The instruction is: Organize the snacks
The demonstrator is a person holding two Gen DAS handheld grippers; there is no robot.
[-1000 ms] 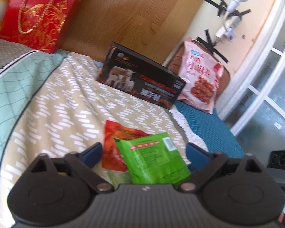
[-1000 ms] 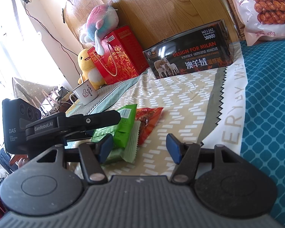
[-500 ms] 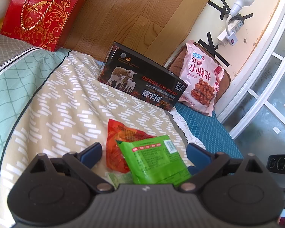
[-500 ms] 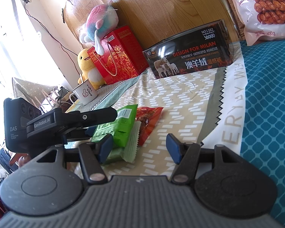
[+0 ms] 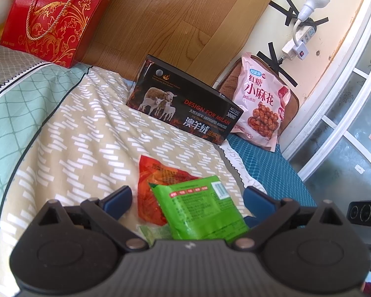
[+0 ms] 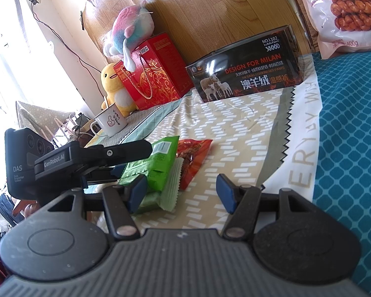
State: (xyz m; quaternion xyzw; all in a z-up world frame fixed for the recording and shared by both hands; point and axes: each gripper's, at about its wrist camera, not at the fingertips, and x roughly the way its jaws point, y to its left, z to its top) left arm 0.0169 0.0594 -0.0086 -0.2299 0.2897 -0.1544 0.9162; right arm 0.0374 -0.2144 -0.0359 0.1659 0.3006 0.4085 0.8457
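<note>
The left gripper (image 5: 188, 203) has backed off slightly, jaws wide, the green packet (image 5: 200, 210) released atop the red one (image 5: 153, 188) at 12 o'clock; right gripper (image 6: 180, 193) jaws wide, empty.

— Green snack packet (image 5: 202, 210), white barcode patch at its two o'clock corner; beneath, an orange-red packet (image 5: 152, 185).
— At twelve o'clock, a black box (image 5: 183, 106) printed with pale sheep, orange-red lettering and flames.
— At one o'clock, a pink bag (image 5: 261, 104) showing brown twists.
— At eleven o'clock, a red gift box (image 5: 52, 22) with gold scrollwork.
— Below, a beige bedsheet (image 5: 86, 136) with white dashes; at nine o'clock mint green with a diamond grid; at three o'clock a teal blanket (image 5: 264, 158) with lattice print.
— Blue pads on the black left gripper (image 5: 188, 199) and black right gripper (image 6: 181, 193).
— In the right wrist view: a yellow plush (image 6: 115, 87), a pink-blue-white plush (image 6: 129, 31), a white mug (image 6: 111, 122).
</note>
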